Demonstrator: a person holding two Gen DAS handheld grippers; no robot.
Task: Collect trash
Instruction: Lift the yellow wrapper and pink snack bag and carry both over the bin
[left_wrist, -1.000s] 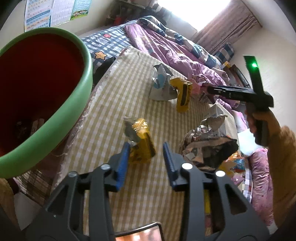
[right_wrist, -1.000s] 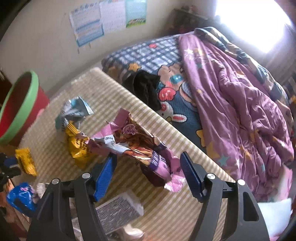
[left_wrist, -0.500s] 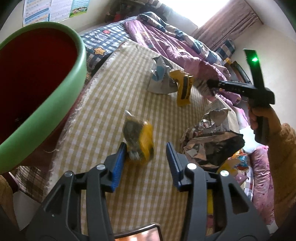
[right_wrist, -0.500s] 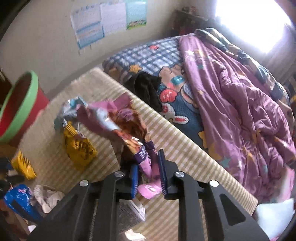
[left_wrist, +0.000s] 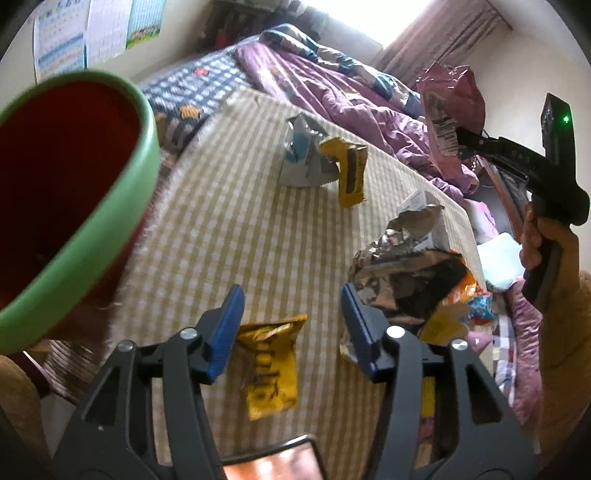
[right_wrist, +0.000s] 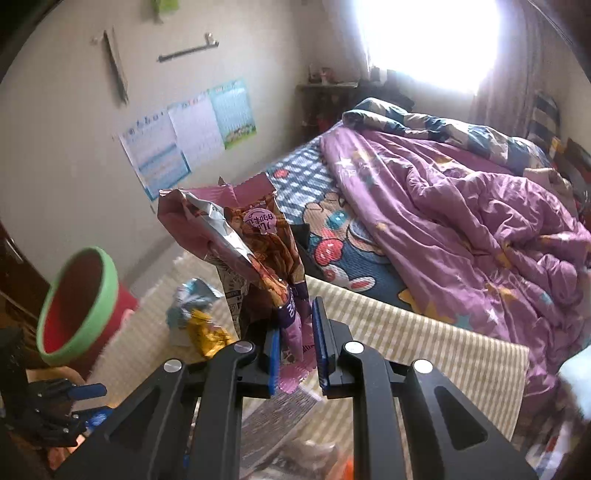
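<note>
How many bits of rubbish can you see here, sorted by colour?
Yellow wrappers: 2
Pink bag: 1
Silver-and-blue wrapper: 1
Silver-and-orange heap: 1, its pieces cannot be told apart
Total: 5

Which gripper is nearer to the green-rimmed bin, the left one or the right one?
Left. The left gripper hangs beside the green-rimmed bin, jaws opening. The right gripper, holding the pink snack bag, is farther across the table.

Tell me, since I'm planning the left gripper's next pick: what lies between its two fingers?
In the left wrist view, a yellow wrapper lies flat on the checked cloth between the fingers of the left gripper, whose jaws are opening, untouched by either pad.
</note>
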